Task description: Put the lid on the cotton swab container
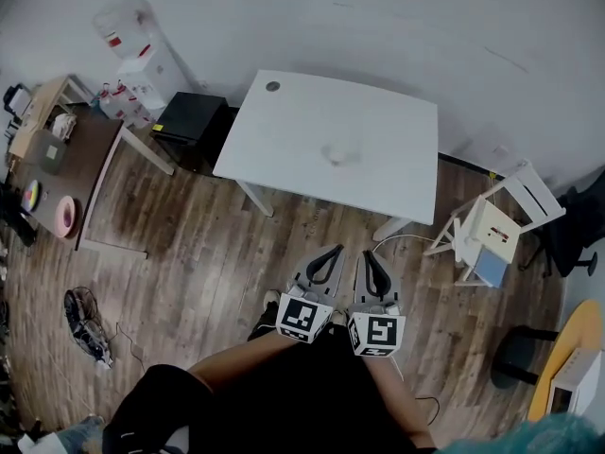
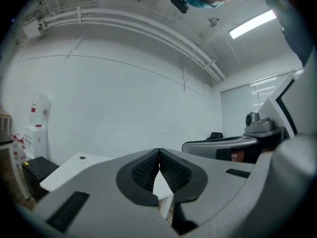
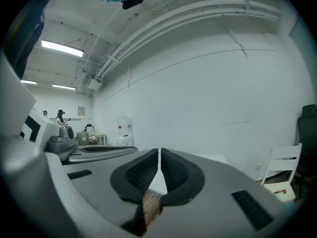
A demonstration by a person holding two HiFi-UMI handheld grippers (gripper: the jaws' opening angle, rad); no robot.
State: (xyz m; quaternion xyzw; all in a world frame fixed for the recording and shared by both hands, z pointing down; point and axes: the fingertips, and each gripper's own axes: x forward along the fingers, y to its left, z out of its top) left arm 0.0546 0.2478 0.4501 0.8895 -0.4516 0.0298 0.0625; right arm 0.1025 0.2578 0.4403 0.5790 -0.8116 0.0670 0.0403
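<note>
On the white table (image 1: 378, 173) stands a small, pale, see-through thing (image 1: 340, 152), blurred; it may be the cotton swab container, and I cannot make out a lid. Both grippers are held close to the person's body over the wooden floor, well short of the table. The left gripper (image 1: 334, 251) is shut with nothing in it, its pads meeting in the left gripper view (image 2: 158, 152). Beside it the right gripper (image 1: 370, 254) is shut and empty too, the pads nearly touching in the right gripper view (image 3: 159, 152). Both point toward the table and the white wall.
A black box (image 1: 189, 116) and a water dispenser (image 1: 137, 60) stand left of the table. A white chair (image 1: 496, 225) is at its right. A brown table (image 1: 57, 159) with clutter sits far left, cables (image 1: 85, 324) lie on the floor, and a yellow round table (image 1: 572, 348) is at lower right.
</note>
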